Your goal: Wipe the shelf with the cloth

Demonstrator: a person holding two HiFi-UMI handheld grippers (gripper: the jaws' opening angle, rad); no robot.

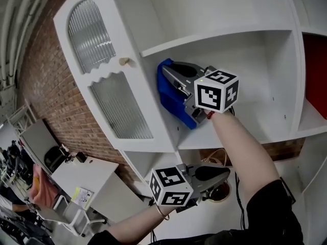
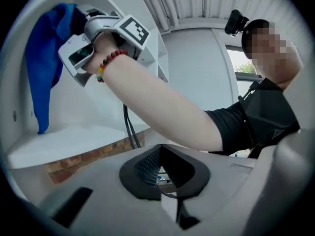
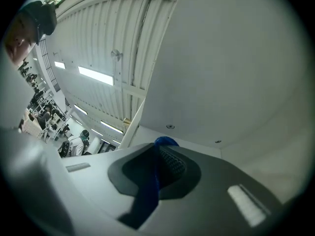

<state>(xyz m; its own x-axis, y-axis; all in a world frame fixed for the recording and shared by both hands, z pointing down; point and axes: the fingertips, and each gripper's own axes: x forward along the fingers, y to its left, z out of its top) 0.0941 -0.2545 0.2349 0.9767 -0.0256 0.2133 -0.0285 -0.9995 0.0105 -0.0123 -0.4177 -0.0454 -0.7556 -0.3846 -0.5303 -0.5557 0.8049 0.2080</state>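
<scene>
While our right gripper (image 1: 176,75) clamped the blue cloth (image 1: 167,98) by the left wall of the white shelf (image 1: 250,129), our left gripper (image 1: 220,174) hung below, jaws together and empty

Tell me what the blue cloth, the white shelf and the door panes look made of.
Blue cloth: soft fabric, perhaps microfibre, matte; it drapes and folds.
White shelf: probably painted or laminated wood board, smooth satin surface, crisp edges.
Door panes: ribbed translucent glass or plastic, with glossy vertical ridges.
</scene>
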